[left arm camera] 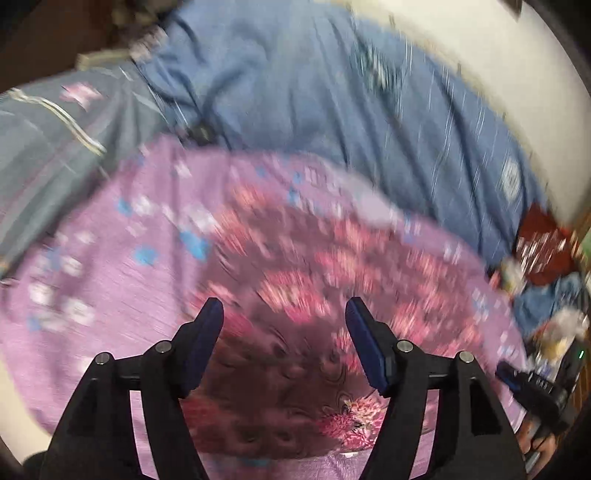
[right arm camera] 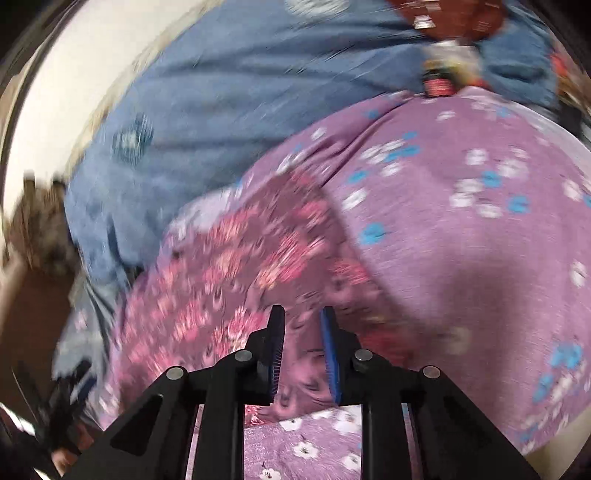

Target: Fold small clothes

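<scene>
A maroon garment with a pink floral print (left arm camera: 295, 258) lies spread on a purple flowered sheet (left arm camera: 110, 280). My left gripper (left arm camera: 283, 306) hovers just above the garment, jaws wide open and nothing between the pads. In the right wrist view the same garment (right arm camera: 221, 266) runs from centre to lower left on the sheet (right arm camera: 461, 240). My right gripper (right arm camera: 302, 314) hangs over the garment's near edge. Its jaws stand a narrow gap apart and the cloth shows through the gap, with no pad visibly pressing on it. Both views are blurred.
A blue blanket (left arm camera: 295, 92) (right arm camera: 221, 92) covers the bed beyond the sheet. A grey-blue cloth with a striped edge (left arm camera: 44, 147) lies at the left. A red item (left arm camera: 543, 251) (right arm camera: 454, 18) and small clutter sit at the far side. A black device (left arm camera: 535, 387) shows at lower right.
</scene>
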Demonstrator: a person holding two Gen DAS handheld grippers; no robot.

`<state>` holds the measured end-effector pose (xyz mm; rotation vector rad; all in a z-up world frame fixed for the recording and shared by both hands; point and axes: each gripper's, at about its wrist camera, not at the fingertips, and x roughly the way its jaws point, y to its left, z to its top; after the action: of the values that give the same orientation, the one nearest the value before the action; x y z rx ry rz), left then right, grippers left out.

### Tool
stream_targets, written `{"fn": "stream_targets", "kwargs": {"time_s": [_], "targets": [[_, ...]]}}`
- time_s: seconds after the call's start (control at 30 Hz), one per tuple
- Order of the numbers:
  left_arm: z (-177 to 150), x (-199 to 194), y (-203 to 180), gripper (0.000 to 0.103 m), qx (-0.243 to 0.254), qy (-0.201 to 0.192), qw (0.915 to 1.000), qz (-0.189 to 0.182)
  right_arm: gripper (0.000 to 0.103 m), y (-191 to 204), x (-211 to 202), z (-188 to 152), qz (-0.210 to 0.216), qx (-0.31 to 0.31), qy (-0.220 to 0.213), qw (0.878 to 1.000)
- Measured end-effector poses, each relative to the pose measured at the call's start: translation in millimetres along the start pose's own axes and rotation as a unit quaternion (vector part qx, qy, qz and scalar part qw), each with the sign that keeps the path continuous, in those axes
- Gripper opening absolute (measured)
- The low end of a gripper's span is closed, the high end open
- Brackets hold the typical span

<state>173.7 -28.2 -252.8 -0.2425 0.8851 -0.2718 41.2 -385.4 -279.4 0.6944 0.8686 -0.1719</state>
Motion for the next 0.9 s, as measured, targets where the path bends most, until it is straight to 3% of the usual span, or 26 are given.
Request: {"fn": "stream_targets", "kwargs": {"time_s": [0.07,0.13,0.2,0.23,0.27,0.33,0.47,0.63,0.73,0.77,0.9], "targets": [[-8,37,-4,0.067,0.014,0.057,0.9978,0.030,0.017,-2,30,3,-0.036,-0.002,0.050,0.998],[-17,40,-9,0.073,0.044,0.032,0.9976,0.041,0.017,-3,30,12,-0.034,0.004,0.043,0.998],[-23,43,-22,0.084,0.095,0.020,0.9938,0.055,0.023,6,25,26,-0.040,-0.012,0.015,0.999],[-25,47,-27,0.095,0.110,0.025,0.9919,0.059,0.023,12,27,34,-0.041,-0.022,0.001,0.999],[-31,54,-38,0.103,0.146,0.027,0.9866,0.067,0.023,20,32,44,-0.038,-0.028,-0.004,0.999],[-40,58,-49,0.103,0.194,0.023,0.9757,0.100,0.023,40,50,63,-0.031,-0.035,0.003,0.999],[-43,53,-41,0.103,0.174,0.014,0.9806,0.089,0.023,82,96,93,-0.049,-0.083,0.022,0.995],[-42,50,-42,0.103,0.182,0.018,0.9793,0.087,0.022,103,177,118,-0.086,-0.099,0.089,0.987],[-35,52,-44,0.103,0.180,0.035,0.9800,0.078,0.024,120,181,121,-0.112,-0.123,0.076,0.983],[-32,52,-45,0.103,0.179,0.040,0.9800,0.078,0.024,125,177,120,-0.110,-0.127,0.072,0.983],[-26,42,-43,0.103,0.170,0.028,0.9819,0.078,0.024,170,157,104,-0.037,-0.174,0.050,0.983]]}}
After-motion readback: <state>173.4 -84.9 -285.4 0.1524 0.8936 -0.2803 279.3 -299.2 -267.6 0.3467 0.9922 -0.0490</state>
